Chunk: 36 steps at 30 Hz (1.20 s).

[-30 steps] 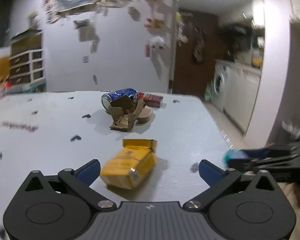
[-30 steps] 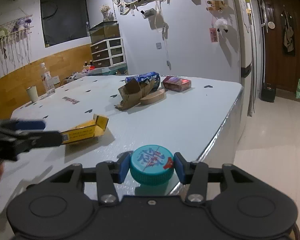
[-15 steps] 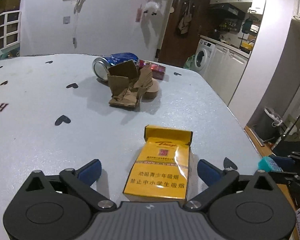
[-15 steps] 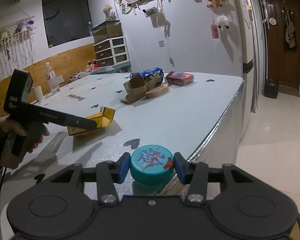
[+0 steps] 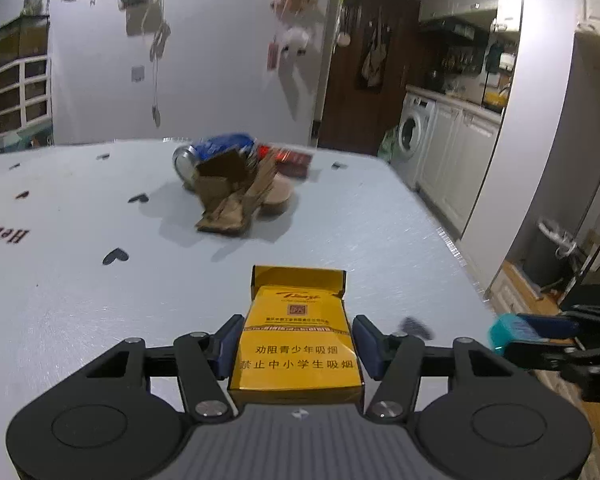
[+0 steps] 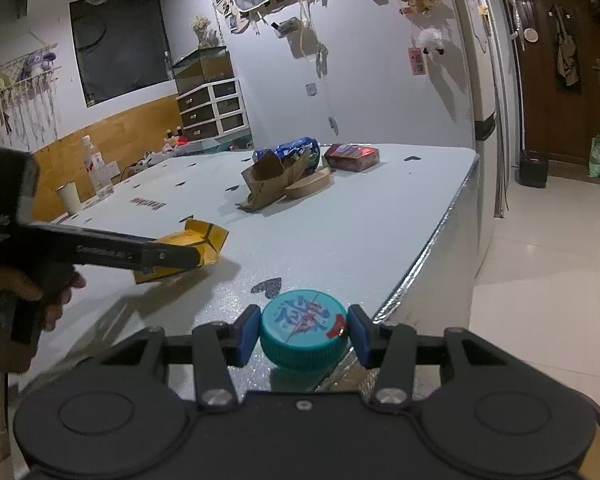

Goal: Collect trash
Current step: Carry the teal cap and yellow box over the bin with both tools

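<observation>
yellow pack vs jaws: the yellow cigarette pack (image 5: 296,344) is sat right between the blue pads of the left gripper (image 5: 296,346), flat on the table (image 5: 80,300). Its long axis runs straight away from the jaws, with the flipped-open lid at the far end, so it's taken across the narrow width.

left jaws: they've just been closing in on the pack. The pads look to be touching its sides, or as good as; a firm squeeze can't be confirmed from the wrist view.

right jaws: the right gripper (image 6: 303,330) is clamped at a medium width on a teal bottle cap (image 6: 303,330), held over the near right table edge.

nearer hand: the left one, easily. From the right wrist view the pack (image 6: 194,240) is seen off to the left, already covered by the left gripper (image 6: 198,256), and the right is busy anyway.

materials: the pack is thin glossy card, boxy, probably crushed if squeezed hard. The cap is ridged hard plastic, round.

far pile: torn brown cardboard (image 5: 232,204), a blue can (image 5: 216,152) lying on its side, a tan round disc (image 5: 278,196) and a red box (image 5: 290,160) are bunched together mid-table, well apart from both grippers. Not yet collected.

table surface: pale, slightly sparkly, with little dark hearts printed on it.
</observation>
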### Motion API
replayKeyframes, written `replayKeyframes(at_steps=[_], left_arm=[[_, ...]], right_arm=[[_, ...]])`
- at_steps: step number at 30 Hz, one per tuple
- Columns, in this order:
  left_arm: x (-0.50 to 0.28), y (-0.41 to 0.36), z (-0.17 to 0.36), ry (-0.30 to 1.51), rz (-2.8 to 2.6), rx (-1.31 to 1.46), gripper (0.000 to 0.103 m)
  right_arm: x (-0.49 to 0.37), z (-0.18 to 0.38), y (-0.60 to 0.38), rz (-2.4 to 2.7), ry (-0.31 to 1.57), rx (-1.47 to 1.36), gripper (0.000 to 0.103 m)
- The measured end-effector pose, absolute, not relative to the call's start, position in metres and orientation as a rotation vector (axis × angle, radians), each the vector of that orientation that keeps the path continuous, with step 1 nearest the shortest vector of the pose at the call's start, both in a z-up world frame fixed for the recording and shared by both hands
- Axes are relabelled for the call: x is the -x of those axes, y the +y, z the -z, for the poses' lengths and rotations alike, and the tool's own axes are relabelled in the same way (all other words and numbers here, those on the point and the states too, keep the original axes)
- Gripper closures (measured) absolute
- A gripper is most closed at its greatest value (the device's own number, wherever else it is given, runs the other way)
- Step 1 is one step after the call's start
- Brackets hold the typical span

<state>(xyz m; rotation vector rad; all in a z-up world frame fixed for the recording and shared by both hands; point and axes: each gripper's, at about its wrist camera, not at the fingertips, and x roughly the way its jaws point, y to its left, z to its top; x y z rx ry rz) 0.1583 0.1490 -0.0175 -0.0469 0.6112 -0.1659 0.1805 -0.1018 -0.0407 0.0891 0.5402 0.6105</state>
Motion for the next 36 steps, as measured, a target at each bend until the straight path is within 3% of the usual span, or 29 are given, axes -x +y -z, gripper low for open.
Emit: replayKeyframes(at_steps=[12,36], left_arm=[[-0.105,0.079,-0.014,0.488,0.182,0.028,0.045],[-0.082,-0.073,0.009,0.474,0.335,0.021,0.045]], right_arm=[[-0.148,0.022,-0.144,-0.520,0.490,-0.119,0.055],[-0.098,0.032,-0.272,-0.261,0.498,-0.163,0.055]])
